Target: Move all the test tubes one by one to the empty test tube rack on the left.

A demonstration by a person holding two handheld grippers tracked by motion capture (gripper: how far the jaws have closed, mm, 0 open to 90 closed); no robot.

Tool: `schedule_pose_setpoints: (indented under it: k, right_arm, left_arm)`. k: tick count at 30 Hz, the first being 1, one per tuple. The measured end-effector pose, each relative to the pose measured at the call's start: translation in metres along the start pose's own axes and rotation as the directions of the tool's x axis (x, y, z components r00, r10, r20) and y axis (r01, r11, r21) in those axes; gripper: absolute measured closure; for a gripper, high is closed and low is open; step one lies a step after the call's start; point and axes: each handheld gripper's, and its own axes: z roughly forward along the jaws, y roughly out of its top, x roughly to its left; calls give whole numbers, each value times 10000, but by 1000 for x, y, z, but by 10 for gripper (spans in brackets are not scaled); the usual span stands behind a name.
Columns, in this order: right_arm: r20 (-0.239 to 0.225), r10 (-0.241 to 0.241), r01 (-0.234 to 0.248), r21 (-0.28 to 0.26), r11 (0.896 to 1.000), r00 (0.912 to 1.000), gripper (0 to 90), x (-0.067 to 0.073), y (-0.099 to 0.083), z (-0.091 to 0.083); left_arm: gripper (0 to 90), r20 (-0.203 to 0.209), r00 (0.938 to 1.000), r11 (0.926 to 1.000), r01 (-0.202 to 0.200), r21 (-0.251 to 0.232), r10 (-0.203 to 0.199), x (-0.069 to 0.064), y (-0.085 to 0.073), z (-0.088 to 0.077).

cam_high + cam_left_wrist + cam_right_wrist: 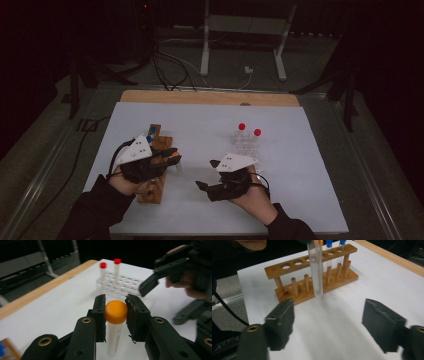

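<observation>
Room dark, far side nearly black. Table [280,115] lit from above, white top, wooden edge [210,97] showing along far side. Grey floor [310,65] around it, dull and carpet-like. Metal rails [35,175] run along floor on both sides of table. Beyond table, white metal stand [245,35] with two legs and feet. Black cables [170,70] trail across floor, one white cable [245,75] near stand. Dark tripod legs [90,75] far left and far right. Small red light [145,6] in blackness at back.
</observation>
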Motion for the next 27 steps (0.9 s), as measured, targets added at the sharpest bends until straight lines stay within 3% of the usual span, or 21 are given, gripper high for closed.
schedule_pose_setpoints:
  k: [7, 9, 18, 27]
  right_arm:
    - [-78, 193, -194, -120, 9997, 9998, 21, -2, 0, -1]
    - [-109, 296, -298, -212, 9993, 9995, 0, -3, 0, -2]
    - [-113, 388, -391, -321, 9987, 9992, 0, -5, 0, -4]
    - [-121, 410, -415, -486, 9980, 9991, 0, -5, 0, -5]
  left_arm:
    - [717, -565, 9984, 10000, 60, -76, -64, 9, 1, -15]
    - [716, -674, 9977, 9999, 109, -103, -115, 11, 0, -18]
    - [716, -1271, 9917, 9997, 197, -176, -218, 20, 0, -32]
    - [716, -1921, 9807, 9991, 324, -266, -369, 27, -3, -41]
